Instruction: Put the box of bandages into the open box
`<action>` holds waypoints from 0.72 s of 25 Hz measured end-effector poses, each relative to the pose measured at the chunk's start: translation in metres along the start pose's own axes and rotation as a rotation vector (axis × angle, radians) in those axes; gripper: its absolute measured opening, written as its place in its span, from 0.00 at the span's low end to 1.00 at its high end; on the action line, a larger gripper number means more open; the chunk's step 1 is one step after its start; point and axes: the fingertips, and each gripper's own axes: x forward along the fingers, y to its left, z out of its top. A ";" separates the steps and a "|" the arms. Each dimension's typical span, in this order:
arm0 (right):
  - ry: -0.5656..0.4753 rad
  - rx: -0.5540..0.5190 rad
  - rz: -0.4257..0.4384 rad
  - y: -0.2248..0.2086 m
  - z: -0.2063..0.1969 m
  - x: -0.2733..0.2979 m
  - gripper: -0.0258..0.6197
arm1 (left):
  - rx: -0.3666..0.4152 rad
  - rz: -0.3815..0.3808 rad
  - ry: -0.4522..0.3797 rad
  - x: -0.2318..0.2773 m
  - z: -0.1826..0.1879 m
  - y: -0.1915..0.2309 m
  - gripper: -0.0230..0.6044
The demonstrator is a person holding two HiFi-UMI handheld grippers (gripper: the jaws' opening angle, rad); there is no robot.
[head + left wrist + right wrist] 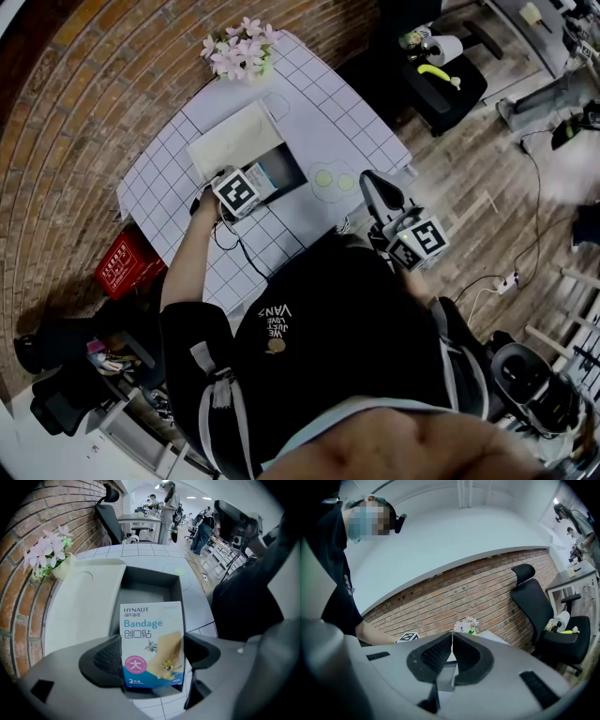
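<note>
The bandage box, white and blue with "Bandage" printed on it, stands upright between the jaws of my left gripper, which is shut on it. Just beyond it lies the open box, dark grey inside, with its white lid folded out to the left. In the head view my left gripper hovers at the near edge of the open box. My right gripper is held off the table's right edge. Its pads are pressed together with nothing between them, pointing up at the brick wall.
The table has a white grid cloth. A pot of pink flowers stands at its far corner, and two pale green discs lie right of the open box. A red basket sits on the floor left, a black chair far right.
</note>
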 end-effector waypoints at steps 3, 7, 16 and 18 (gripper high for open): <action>-0.003 0.012 -0.001 0.002 0.001 -0.001 0.05 | 0.023 -0.003 0.049 0.002 -0.007 -0.003 0.69; -0.017 0.003 -0.007 -0.001 0.003 -0.001 0.05 | 0.008 0.000 0.100 0.002 -0.017 -0.007 0.69; 0.000 0.021 0.002 0.001 0.000 0.003 0.05 | 0.028 0.013 0.052 0.011 -0.013 -0.003 0.69; -0.002 0.014 0.000 -0.001 0.000 0.003 0.05 | 0.026 0.013 0.054 0.007 -0.013 -0.004 0.69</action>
